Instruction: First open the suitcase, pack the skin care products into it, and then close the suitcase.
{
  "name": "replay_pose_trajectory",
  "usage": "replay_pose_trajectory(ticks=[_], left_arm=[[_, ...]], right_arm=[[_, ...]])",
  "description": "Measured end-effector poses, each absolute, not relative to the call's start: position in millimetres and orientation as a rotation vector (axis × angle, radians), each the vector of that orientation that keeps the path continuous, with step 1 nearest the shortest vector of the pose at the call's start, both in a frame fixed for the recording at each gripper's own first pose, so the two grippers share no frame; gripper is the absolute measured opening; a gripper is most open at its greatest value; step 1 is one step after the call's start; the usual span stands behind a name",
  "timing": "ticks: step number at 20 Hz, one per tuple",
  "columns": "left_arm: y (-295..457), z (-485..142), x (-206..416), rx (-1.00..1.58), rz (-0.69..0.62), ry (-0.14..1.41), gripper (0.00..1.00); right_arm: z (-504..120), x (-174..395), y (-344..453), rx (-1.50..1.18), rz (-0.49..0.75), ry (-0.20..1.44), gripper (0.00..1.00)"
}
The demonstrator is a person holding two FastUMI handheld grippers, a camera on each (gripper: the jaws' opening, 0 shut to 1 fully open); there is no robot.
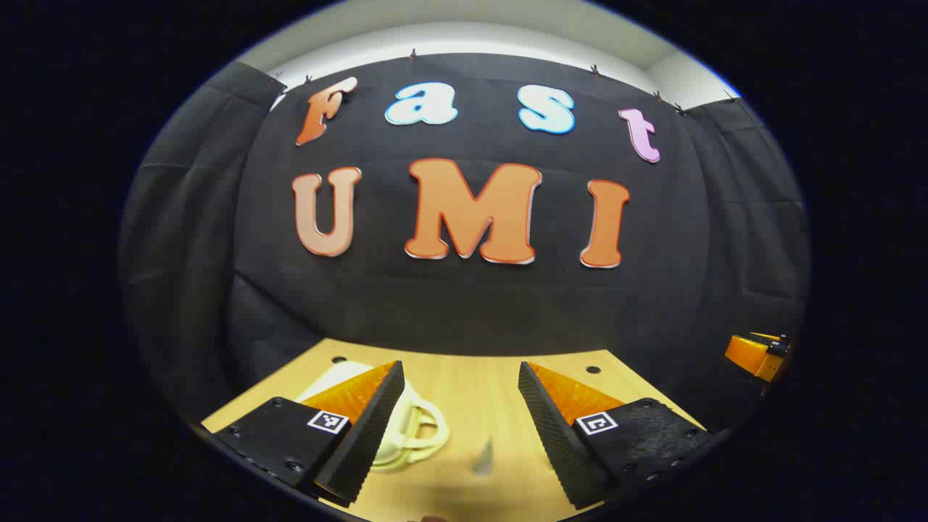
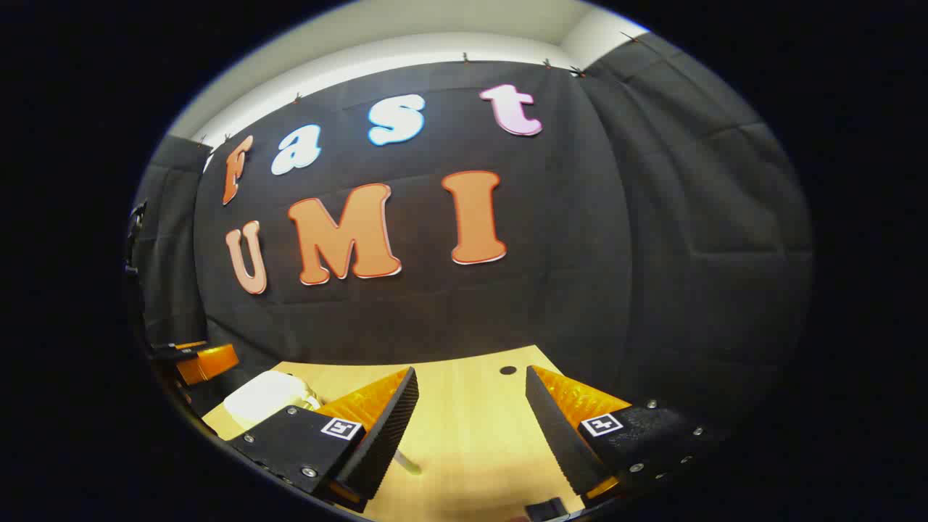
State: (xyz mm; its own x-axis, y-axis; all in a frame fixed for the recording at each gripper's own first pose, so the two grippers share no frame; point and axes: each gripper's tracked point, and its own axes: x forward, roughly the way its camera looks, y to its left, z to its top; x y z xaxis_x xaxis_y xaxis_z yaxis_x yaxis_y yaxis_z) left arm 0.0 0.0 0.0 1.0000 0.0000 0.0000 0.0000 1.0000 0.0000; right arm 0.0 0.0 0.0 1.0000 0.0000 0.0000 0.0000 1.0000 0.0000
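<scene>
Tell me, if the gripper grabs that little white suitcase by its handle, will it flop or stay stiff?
The suitcase has smooth, rounded, shiny sides, so it is probably a hard shell that stays stiff. The looped handle looks like moulded plastic, so it likely won't sag. It looks small on the table, so it is probably light and might slide if pushed.

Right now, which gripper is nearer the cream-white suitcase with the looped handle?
Left. The left gripper hovers just beside the suitcase; the right gripper sits farther off, suitcase away to its left.
</scene>
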Motion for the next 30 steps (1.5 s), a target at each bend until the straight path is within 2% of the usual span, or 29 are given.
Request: replay_pose_trajectory(ticks=[1, 2, 4, 8, 13, 20, 30], left_arm=[[22.1, 7.4, 0.0, 0.007, 0.019, -0.031, 0.98], [41.6, 11.5, 2.0, 0.011, 0.040, -0.051, 0.98], [73.2, 11.7, 4.3, 0.017, 0.089, -0.061, 0.98], [82.0, 9.1, 4.6, 0.033, 0.072, -0.053, 0.98], [73.9, 0.3, 8.5, -0.016, 0.070, -0.005, 0.96], [72.6, -13.9, 1.3, -0.019, 0.098, 0.038, 0.98], [70.6, -7.6, 1.1, 0.030, 0.080, 0.023, 0.98]], right_arm=[[-2.6, 4.1, 20.0, 0.001, 0.014, -0.002, 1.00], [-6.0, 7.0, 39.4, 0.007, 0.035, 0.004, 0.94], [-13.6, 10.7, 73.2, 0.031, 0.080, 0.033, 0.94], [-17.1, 19.0, 102.3, 0.004, 0.129, 0.065, 0.94], [-19.0, 22.6, 110.0, -0.008, 0.178, 0.107, 0.94], [-17.7, 19.1, 95.2, -0.039, 0.176, 0.112, 0.94], [-12.0, 13.9, 85.6, -0.040, 0.158, 0.101, 0.94]])
